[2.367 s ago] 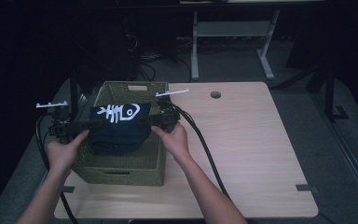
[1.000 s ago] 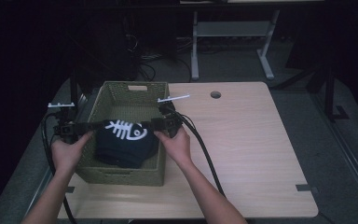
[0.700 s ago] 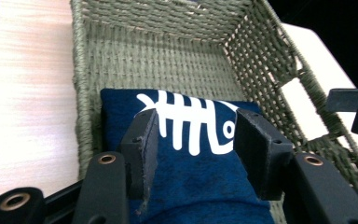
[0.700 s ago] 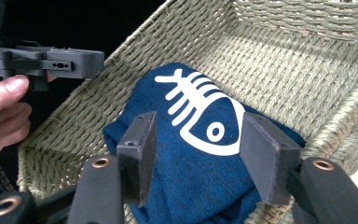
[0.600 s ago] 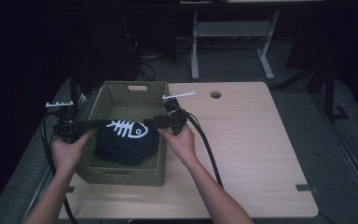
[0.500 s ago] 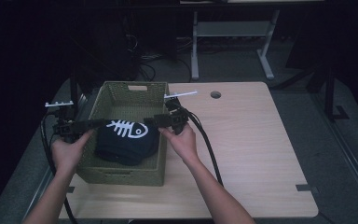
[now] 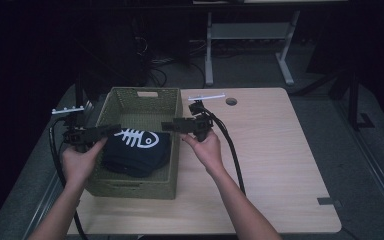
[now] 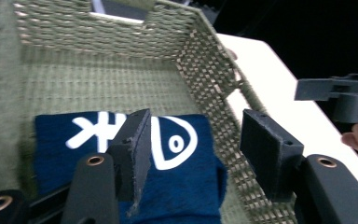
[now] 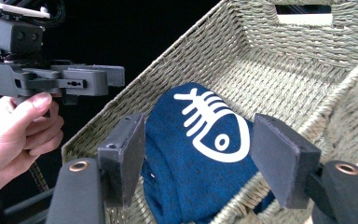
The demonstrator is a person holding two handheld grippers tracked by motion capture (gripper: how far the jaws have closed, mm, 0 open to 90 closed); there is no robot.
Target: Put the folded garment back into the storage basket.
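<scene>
A folded navy cloth (image 7: 136, 150) with a white fish-skeleton print lies in the near half of a woven olive basket (image 7: 141, 100). The same cloth (image 8: 121, 154) (image 9: 200, 154) lies flat on the basket floor in both gripper views. My left gripper (image 7: 111, 129) hovers over the basket's left rim, open with nothing between its jaws. Above the right rim, my right gripper (image 7: 169, 126) is open too and holds nothing. In the left gripper view the gripper (image 8: 193, 140) looks down on the cloth; the right gripper (image 9: 199, 149) frames the fish print.
The basket stands on the left part of a light wooden table (image 7: 270, 165), whose right half is bare. A small round hole (image 7: 231, 101) sits near the table's far edge. Dark floor, cables and a white stand (image 7: 250, 35) lie beyond.
The cloth was held up between both grippers, then lowered into the basket. Both grippers have let go and drawn apart toward the basket's side rims.
</scene>
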